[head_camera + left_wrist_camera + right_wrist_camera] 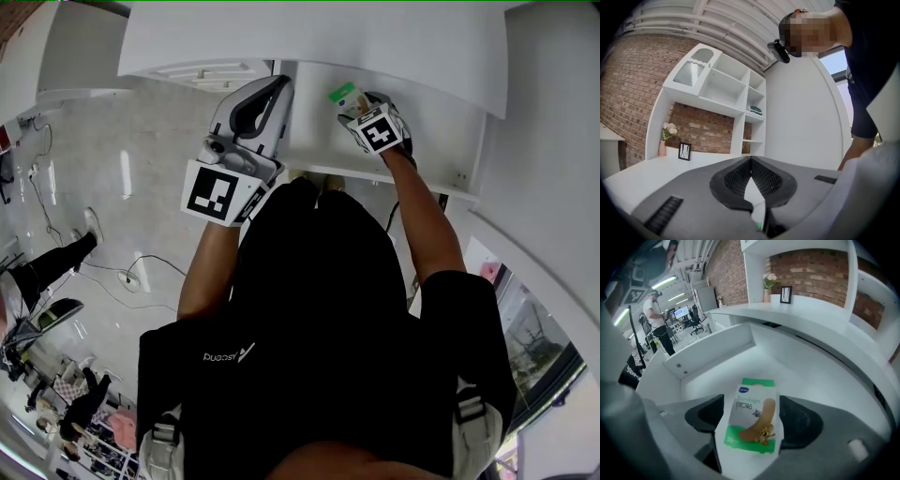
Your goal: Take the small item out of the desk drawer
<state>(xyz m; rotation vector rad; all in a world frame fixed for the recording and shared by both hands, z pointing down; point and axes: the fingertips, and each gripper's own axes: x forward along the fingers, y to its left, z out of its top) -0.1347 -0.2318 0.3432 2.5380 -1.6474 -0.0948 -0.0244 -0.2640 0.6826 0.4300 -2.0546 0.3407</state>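
Right gripper [750, 413], jaws spread wide, straddles the bandage packet [751, 420], which lies flat on the floor of the open white drawer [717, 359] (green edges, cartoon plaster printed on front). The left gripper [751, 161], jaws closed on nothing, hangs beside the drawer's left side. Beyond are the white desk [811, 310] and a brick wall [811, 268].

left hand-held gripper [277, 89] closed, right hand-held gripper [356, 105] jaws apart
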